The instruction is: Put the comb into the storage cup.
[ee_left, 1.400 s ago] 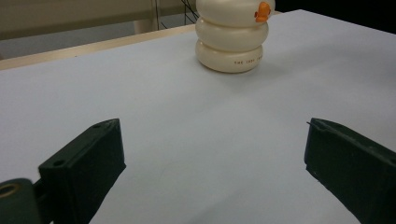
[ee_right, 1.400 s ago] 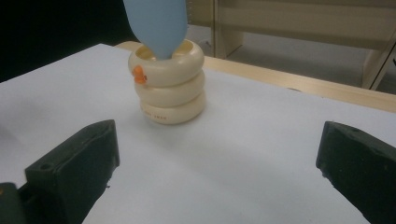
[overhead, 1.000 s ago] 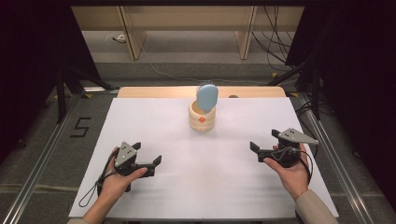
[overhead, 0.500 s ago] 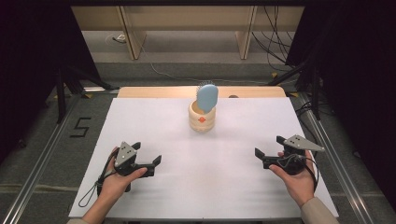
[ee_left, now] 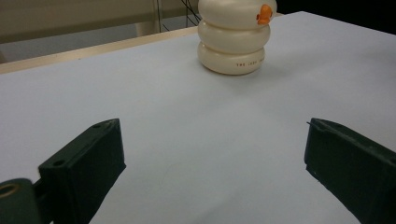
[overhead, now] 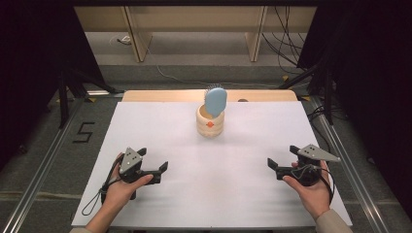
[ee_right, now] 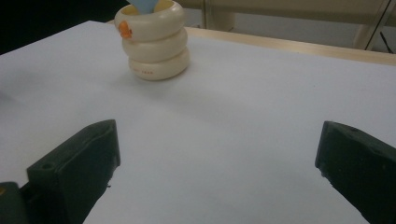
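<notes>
The work looks to be at a resting stage: nothing is held, and both tools sit near the person's edge of the white table (overhead: 160, 141). On the left side, the left gripper (overhead: 163, 170) rests low over the table with its jaws spread wide and empty; in the left gripper view the two black jaws stand far apart with only bare white surface between them. In the middle, toward the far edge, stands the cream holder (overhead: 210, 122), a cup shaped like three stacked rings with a small orange mark, and a blue brush (overhead: 215, 100) stands upright inside it. It is well apart from both grippers. On the right side, the right gripper (overhead: 273, 166) is also released, jaws wide, holding nothing.

I judge that the next move, if the brush is wanted, calls for a long forward reach and a grip on the blue head, while the other gripper may need to steady the holder so it does not tip.

The high view shows the whole brush head with its bristles. The left gripper view shows small printed letters low on the holder (ee_left: 236, 36), too small to read. The right gripper view shows just the lower tip of the brush (ee_right: 147, 5) inside the rim.
</notes>
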`<state>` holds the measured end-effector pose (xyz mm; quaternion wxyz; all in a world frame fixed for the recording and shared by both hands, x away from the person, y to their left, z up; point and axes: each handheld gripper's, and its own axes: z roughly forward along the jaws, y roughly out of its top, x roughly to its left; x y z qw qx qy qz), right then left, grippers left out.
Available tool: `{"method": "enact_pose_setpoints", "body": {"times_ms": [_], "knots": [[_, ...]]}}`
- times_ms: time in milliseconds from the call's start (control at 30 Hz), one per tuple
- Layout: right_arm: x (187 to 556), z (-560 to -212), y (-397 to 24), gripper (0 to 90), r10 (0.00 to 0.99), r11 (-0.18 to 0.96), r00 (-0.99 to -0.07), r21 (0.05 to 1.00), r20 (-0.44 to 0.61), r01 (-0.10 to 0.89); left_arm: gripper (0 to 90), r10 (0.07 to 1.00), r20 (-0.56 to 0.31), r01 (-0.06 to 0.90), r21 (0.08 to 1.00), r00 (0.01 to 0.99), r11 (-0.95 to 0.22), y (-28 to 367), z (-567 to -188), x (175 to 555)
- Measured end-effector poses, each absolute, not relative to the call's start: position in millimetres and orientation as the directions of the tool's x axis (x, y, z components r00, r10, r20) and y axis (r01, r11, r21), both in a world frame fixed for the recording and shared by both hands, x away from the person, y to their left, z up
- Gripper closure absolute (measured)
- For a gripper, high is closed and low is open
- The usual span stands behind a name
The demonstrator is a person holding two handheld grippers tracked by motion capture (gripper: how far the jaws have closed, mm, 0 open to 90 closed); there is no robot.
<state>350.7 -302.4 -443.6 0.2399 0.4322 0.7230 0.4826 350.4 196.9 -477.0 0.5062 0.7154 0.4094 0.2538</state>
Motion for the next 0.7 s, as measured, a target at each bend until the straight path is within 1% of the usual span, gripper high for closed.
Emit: {"method": "enact_pose_setpoints", "body": {"times_ms": [700], "knots": [[348.7, -449.7, -306.2, 1.6, 0.859, 0.162, -0.506, 0.899, 0.074, 0.407, 4.4, 0.841, -0.053, 0.328, 0.933, 0.539, -0.151, 195.8, -477.5, 350.4]]}}
